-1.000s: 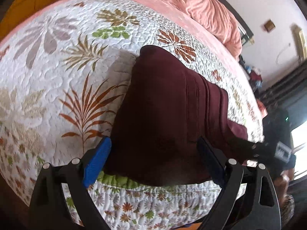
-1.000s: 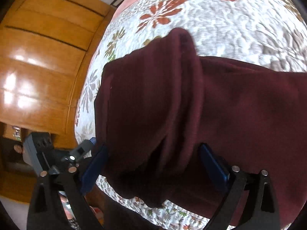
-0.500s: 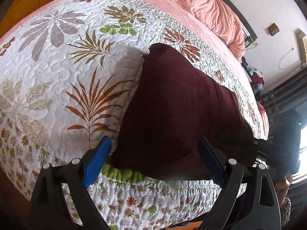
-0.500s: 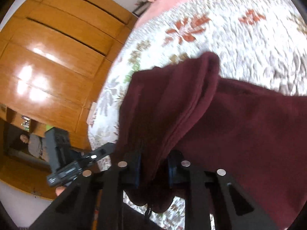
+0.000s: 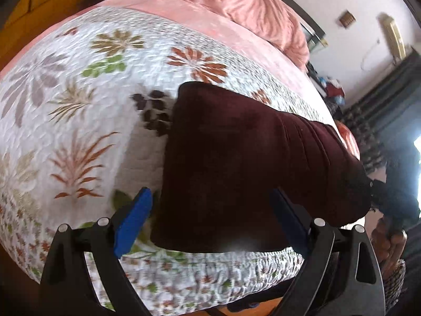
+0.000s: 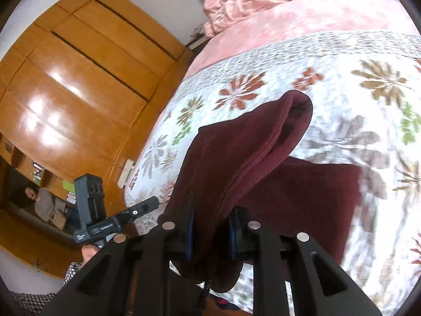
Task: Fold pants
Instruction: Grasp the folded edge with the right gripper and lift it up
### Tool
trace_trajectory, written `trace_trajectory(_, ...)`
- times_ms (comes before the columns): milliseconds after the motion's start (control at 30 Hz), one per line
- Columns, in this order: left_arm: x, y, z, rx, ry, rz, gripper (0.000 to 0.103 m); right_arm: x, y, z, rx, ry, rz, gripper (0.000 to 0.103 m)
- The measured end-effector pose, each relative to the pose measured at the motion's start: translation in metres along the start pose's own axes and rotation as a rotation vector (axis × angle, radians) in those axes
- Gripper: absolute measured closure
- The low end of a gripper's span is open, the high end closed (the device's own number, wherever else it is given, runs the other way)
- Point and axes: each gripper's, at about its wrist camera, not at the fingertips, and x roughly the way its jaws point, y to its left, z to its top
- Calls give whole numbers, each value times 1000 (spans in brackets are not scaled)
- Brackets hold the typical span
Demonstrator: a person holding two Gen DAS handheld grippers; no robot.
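Right wrist view: the right tongs (image 6: 210,233) are clenched on a bunched edge of the maroon pants (image 6: 236,163), lifting it off the floral quilt (image 6: 355,84) so the cloth rises in a curled ridge, presumably to carry that end over for a fold. The rest of the pants lies flat on the quilt near the edge of the bed. In the left wrist view the left tongs (image 5: 210,218) stand released, blue pads wide apart on either side of the pants' (image 5: 236,163) near edge, gripping nothing, probably poised to take the other corner. The fabric looks thick, soft and fleecy, dark maroon, with gathered ribbing at one end. A pink blanket (image 5: 236,2) lies bunched beyond
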Motion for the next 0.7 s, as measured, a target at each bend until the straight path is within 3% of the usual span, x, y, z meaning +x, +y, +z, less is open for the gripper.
trace_trajectory(233, 37, -37, -10, 125, 51, 144, 12, -14, -64, -22, 123, 17, -50, 83)
trace_trajectory(433, 57, -37, -18, 171, 79, 215, 11, 11, -98, -47, 194, 74, -84, 82)
trace_trajectory(533, 61, -32, -20, 163, 87, 219, 10, 16, -105, -53, 218, 93, -81, 75)
trace_trajectory(567, 62, -31, -20, 157, 87, 215, 10, 16, -105, -52, 213, 93, -86, 64)
trace_trajectory(700, 59, -25, -19, 125, 96, 188, 10, -2, -94, -39, 147, 62, -143, 55)
